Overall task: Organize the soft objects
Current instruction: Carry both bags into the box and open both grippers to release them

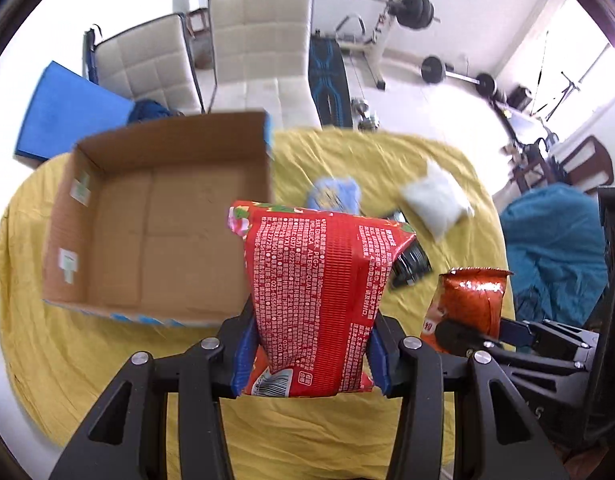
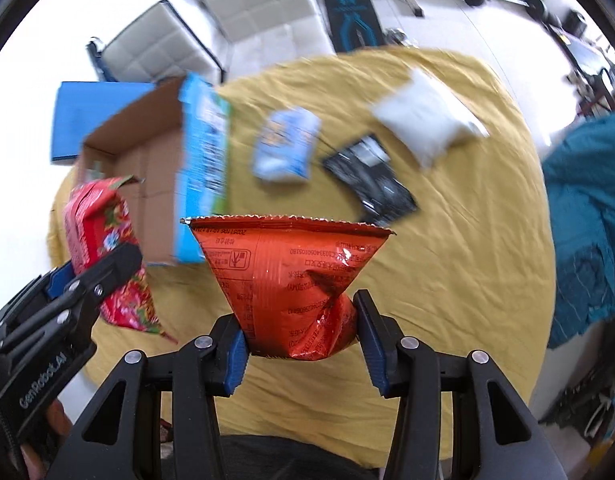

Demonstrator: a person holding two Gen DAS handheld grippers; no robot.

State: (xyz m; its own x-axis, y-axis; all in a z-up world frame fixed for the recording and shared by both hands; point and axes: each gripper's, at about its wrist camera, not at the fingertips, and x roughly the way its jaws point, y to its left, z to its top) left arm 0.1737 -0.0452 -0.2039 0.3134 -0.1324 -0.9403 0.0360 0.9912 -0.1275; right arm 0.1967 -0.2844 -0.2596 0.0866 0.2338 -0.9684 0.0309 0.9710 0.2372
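My left gripper (image 1: 311, 354) is shut on a red floral packet (image 1: 319, 292) and holds it above the yellow cloth, just right of an open cardboard box (image 1: 147, 216). The packet also shows in the right wrist view (image 2: 107, 248), by the box (image 2: 155, 168). My right gripper (image 2: 301, 338) is shut on an orange snack bag (image 2: 291, 272), held above the cloth; the bag also shows in the left wrist view (image 1: 471, 300). A light blue packet (image 2: 287, 144), a black packet (image 2: 371, 180) and a white pillow pack (image 2: 423, 124) lie on the cloth.
A round table under a yellow cloth (image 2: 467, 260) carries everything. Two cream chairs (image 1: 259, 52) stand behind it. A blue mat (image 1: 63, 112) lies at the far left. A teal cloth pile (image 2: 587, 220) is at the right. Gym weights (image 1: 415, 8) are at the back.
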